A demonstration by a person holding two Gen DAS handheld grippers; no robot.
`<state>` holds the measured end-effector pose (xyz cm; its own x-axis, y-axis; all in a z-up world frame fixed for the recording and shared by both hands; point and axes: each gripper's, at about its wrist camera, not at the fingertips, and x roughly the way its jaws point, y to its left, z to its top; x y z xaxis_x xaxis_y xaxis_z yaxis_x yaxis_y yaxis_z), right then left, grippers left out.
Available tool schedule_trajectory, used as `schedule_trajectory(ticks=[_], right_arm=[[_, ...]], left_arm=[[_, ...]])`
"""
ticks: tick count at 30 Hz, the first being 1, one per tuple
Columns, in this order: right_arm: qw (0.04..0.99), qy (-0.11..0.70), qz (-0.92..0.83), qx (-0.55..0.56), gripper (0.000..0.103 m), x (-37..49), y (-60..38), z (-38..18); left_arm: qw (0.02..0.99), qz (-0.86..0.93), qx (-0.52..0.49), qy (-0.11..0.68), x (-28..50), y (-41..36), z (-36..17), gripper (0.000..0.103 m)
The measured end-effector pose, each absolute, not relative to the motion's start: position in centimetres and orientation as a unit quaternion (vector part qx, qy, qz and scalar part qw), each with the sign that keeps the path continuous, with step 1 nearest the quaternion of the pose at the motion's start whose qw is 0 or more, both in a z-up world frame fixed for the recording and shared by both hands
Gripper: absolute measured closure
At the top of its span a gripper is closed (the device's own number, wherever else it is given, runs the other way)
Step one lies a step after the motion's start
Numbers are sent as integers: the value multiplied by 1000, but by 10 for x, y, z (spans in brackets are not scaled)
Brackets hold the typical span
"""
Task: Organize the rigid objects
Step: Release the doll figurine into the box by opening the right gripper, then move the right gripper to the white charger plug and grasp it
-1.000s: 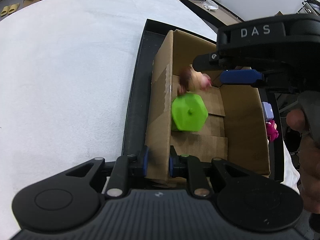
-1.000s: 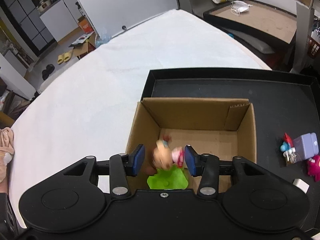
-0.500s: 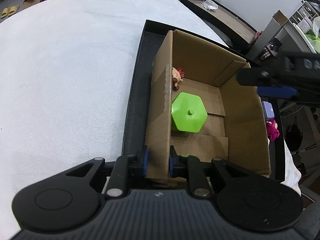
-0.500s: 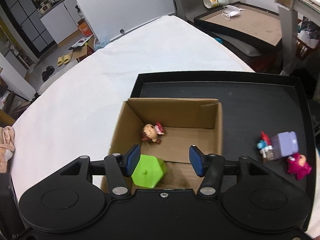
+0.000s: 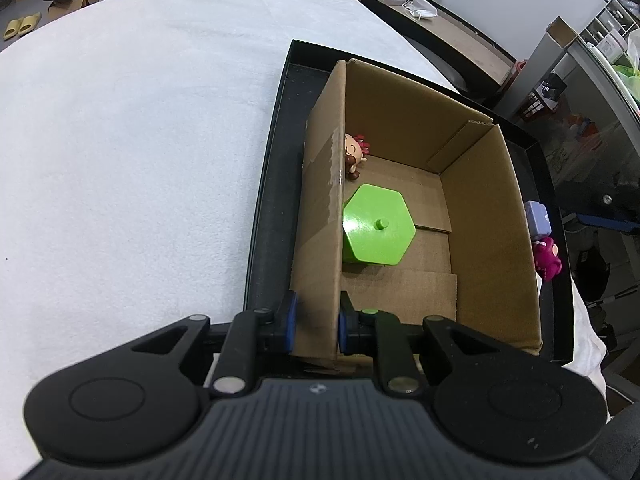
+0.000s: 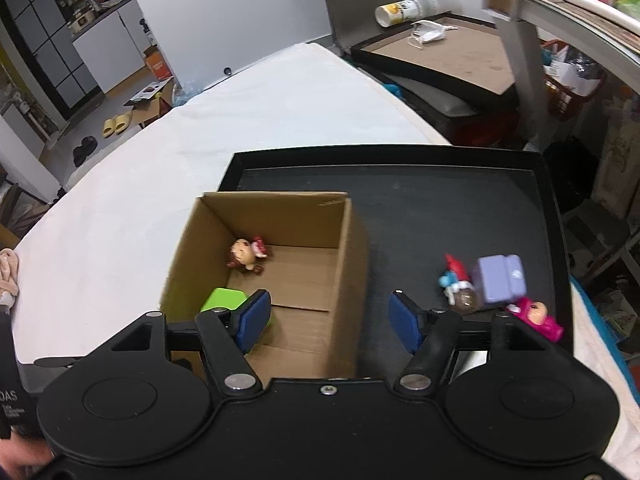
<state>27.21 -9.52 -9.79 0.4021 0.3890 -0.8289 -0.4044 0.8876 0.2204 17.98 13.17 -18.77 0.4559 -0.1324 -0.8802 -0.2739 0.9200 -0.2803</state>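
Cardboard box (image 5: pixel 488 216) wall sits clamped in the left gripper (image 5: pixel 315 322), while the right gripper (image 6: pixel 330 317) hangs spread wide above it, empty.

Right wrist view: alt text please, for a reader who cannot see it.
The open right gripper hovers over a cardboard box on a black tray; inside lie a doll and a green block. Right of the box sit a lilac box and two figurines.

Brown box (image 5: pixel 492 216) on a black tray (image 6: pixel 440 184); green hexagon (image 5: pixel 378 230) inside. White bench (image 5: pixel 140 140). Lilac block (image 6: pixel 500 278), magenta toy (image 6: pixel 538 316), blue claw pads (image 6: pixel 254 320).
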Motion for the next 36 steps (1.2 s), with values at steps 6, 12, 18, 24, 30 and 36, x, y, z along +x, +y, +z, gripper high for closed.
schedule_trajectory(ticks=[6, 12, 18, 24, 30, 36], right_arm=[[837, 493, 238, 16, 36, 273, -122, -98], [840, 491, 229, 23, 36, 272, -148, -101], [841, 495, 218, 20, 35, 273, -172, -111], [836, 509, 201, 26, 35, 274, -195, -131], [834, 520, 182, 43, 35, 277, -212, -154], [832, 529, 149, 68, 36, 282, -225, -177]], left_arm=[[830, 46, -193, 522, 180, 130, -187, 85], [829, 50, -187, 524, 181, 127, -185, 85], [828, 53, -185, 526, 182, 125, -186, 85], [826, 56, -182, 530, 184, 124, -187, 85], [826, 56, -181, 531, 185, 124, -187, 85], [825, 58, -184, 531, 185, 124, -188, 85]])
